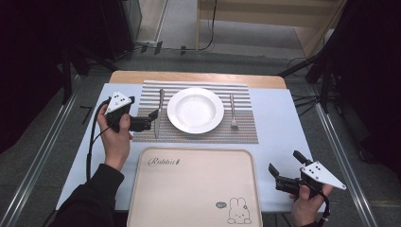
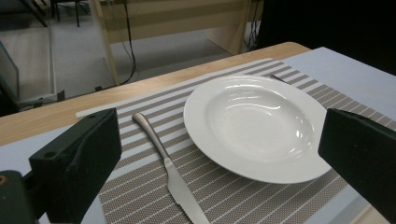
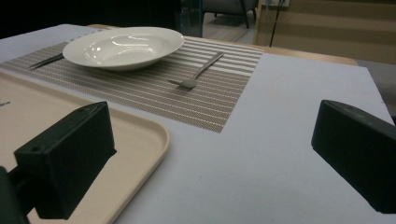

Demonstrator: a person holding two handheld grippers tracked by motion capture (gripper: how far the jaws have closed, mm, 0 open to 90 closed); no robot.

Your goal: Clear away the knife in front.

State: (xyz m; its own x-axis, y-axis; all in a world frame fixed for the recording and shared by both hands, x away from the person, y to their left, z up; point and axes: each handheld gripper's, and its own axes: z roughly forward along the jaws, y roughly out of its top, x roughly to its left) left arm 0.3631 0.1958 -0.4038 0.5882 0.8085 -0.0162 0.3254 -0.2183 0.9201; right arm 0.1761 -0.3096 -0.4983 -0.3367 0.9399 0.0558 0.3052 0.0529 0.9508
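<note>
The left hand (image 1: 116, 137) reaches in from the near left, its dark sleeve (image 1: 92, 196) over the table's edge, and holds the left gripper (image 1: 150, 119) level above the left side of the striped placemat (image 1: 208, 135). Its jaws stand wide apart with nothing between them, pointing toward the knife (image 1: 158, 113) and the plate (image 1: 195, 110). The right hand (image 1: 307, 203) sits at the near right corner of the table (image 1: 279, 123), holding the right gripper (image 1: 283, 168) low over the bare pale-blue surface, just right of the tray (image 1: 194, 189). Its jaws are also spread, empty, aimed toward the left and slightly away from the person.

The plate is white, deep and glossy, and rests in the middle of the placemat. The knife lies just left of it, handle away from the person, its serrated blade nearer. A fork (image 1: 232, 112) lies just right of the plate, tines toward the person. The beige tray sits nearer the person than the placemat, printed with "Rabbit" and a small rabbit drawing.
</note>
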